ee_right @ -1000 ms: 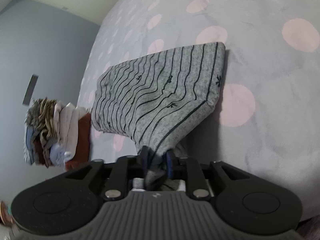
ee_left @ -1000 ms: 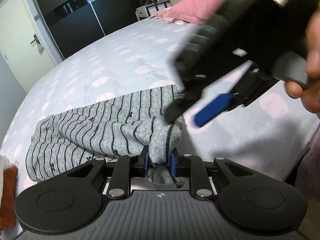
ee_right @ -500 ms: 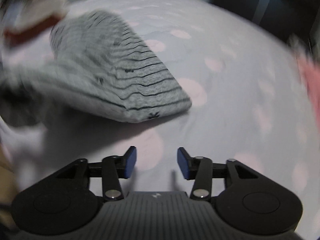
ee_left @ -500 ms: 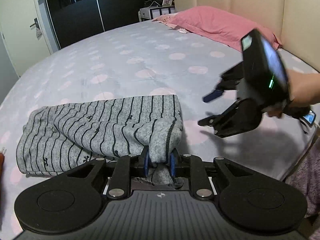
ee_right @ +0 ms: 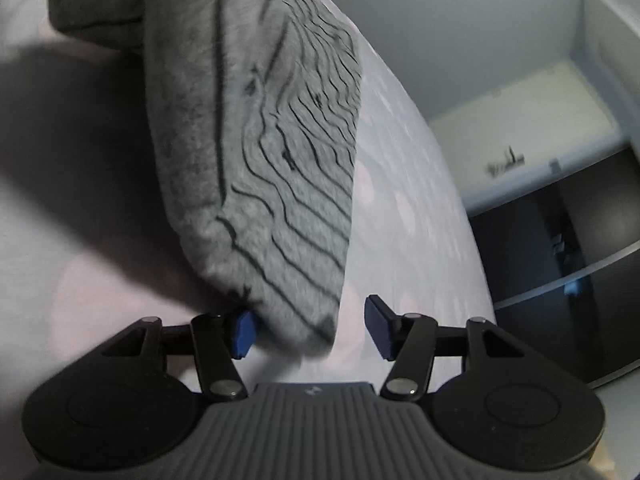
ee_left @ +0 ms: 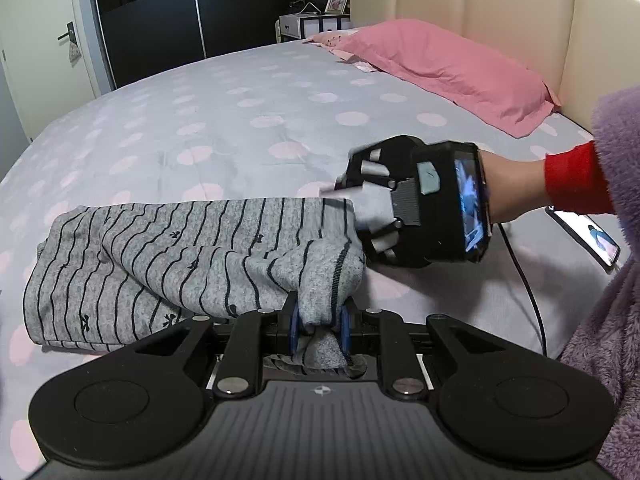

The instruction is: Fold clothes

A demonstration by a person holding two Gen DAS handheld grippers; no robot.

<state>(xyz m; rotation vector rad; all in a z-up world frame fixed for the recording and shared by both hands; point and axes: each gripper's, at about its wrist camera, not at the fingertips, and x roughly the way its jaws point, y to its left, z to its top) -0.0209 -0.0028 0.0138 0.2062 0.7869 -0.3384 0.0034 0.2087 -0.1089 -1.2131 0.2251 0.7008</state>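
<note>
The grey striped garment (ee_left: 188, 264) lies folded on the bed (ee_left: 248, 128), close to the near edge of the mattress and toward its left side in the left wrist view. Its far edge runs fairly straight across the bedspread, and its left end is rounded and bunched.

The left gripper (ee_left: 319, 322) is clamped narrow on a bunched near corner of the garment; cloth fills the gap between its blue pads (ee_left: 295, 326) and spills out behind them.

The right gripper (ee_right: 310, 330) stands about half wide. In the right wrist view, the garment's folded end corner sits between the two blue pads (ee_right: 242, 332), touching or just beside the left pad and clear of the right one; nothing is pinched. In the left wrist view this gripper (ee_left: 352, 216) shows at the garment's right end, held by a hand (ee_left: 508, 192) in a red cuff and purple fleecy sleeve (ee_left: 616, 184).

Beyond the garment the spotted bedspread is open up to the pink pillow (ee_left: 440, 68) by the padded headboard (ee_left: 500, 8) at the far right corner. To the right, near the bed's near edge, a phone (ee_left: 588, 236) lies face up with a black cable (ee_left: 528, 292) trailing across the sheet, just behind the right gripper. A dark wardrobe (ee_left: 192, 12) stands past the far edge.
</note>
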